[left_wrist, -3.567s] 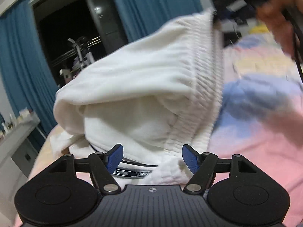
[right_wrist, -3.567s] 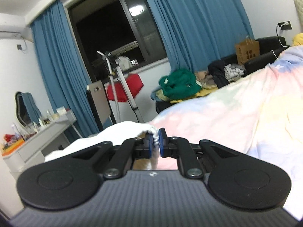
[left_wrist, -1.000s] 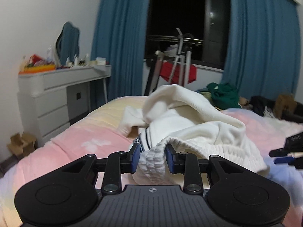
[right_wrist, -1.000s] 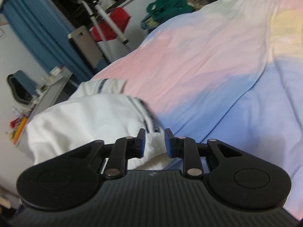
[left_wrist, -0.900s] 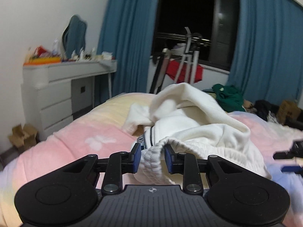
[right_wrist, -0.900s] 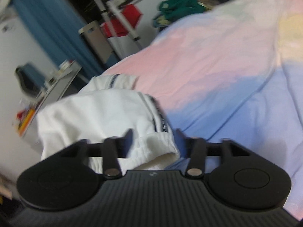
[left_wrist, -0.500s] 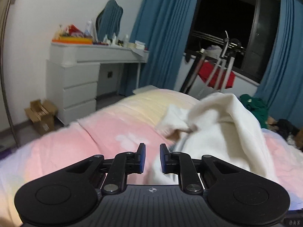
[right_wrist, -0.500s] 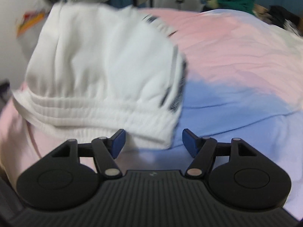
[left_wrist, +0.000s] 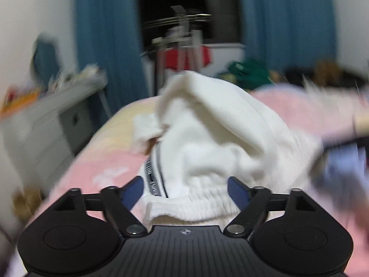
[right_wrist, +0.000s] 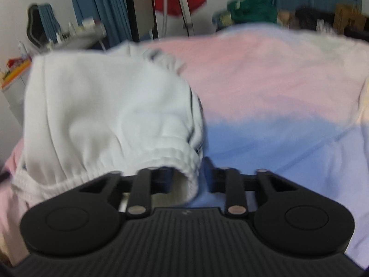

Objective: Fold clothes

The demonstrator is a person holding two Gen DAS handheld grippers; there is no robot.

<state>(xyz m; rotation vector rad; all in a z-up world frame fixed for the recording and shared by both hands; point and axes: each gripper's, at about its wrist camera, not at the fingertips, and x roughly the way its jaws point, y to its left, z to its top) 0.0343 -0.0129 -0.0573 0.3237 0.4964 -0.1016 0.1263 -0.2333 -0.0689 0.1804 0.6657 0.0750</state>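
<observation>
A crumpled white garment (left_wrist: 214,133) with a ribbed elastic band and a dark striped trim lies heaped on the pastel bedspread (left_wrist: 108,161). My left gripper (left_wrist: 185,190) is open, its jaws wide apart on either side of the ribbed band (left_wrist: 196,205). In the right wrist view the same garment (right_wrist: 103,115) lies at the left. My right gripper (right_wrist: 188,176) is open, with the garment's ribbed hem (right_wrist: 182,161) lying between its jaws. Both views are blurred by motion.
A white dresser (left_wrist: 46,115) stands left of the bed. A drying rack with a red cloth (left_wrist: 184,53), blue curtains and a dark window are behind. A pile of green clothes (right_wrist: 251,7) lies beyond the bed. The bedspread (right_wrist: 288,92) stretches right of the garment.
My left gripper was nearly shut half a second ago and has opened wide around the ribbed band. My right gripper has moved closer, so the hem lies between its jaws.
</observation>
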